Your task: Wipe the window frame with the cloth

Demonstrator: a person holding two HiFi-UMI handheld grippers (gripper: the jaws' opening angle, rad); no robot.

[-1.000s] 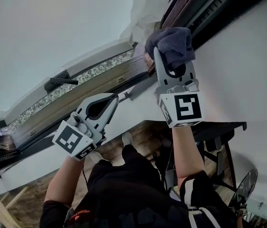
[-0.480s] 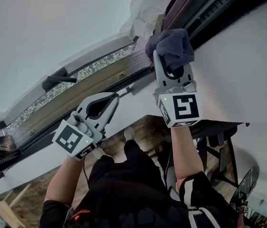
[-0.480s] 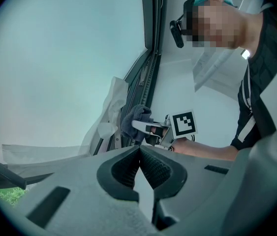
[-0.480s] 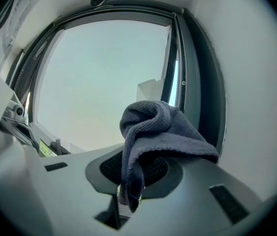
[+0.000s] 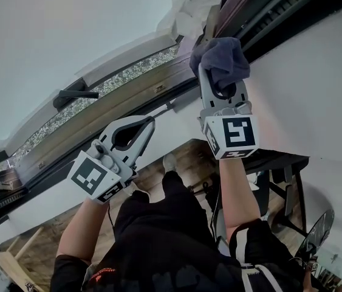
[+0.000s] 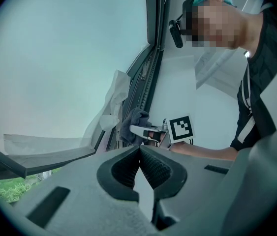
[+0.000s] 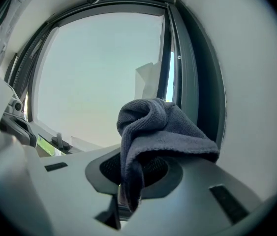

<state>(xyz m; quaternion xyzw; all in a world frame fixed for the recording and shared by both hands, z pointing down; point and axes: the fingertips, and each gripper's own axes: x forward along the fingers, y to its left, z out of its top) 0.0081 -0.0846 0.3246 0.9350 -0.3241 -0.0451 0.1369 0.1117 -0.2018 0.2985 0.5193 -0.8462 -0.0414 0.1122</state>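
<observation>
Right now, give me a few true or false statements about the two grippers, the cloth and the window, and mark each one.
1. The right gripper is shut on the dark grey-blue terry cloth. True.
2. The left gripper holds a second cloth. False: its jaws are together with nothing between them.
3. The cloth is held up near a corner of the dark window frame. True.
4. The left gripper is clamped on the black window handle. False: the handle stands free on the frame, apart from both grippers.
</observation>
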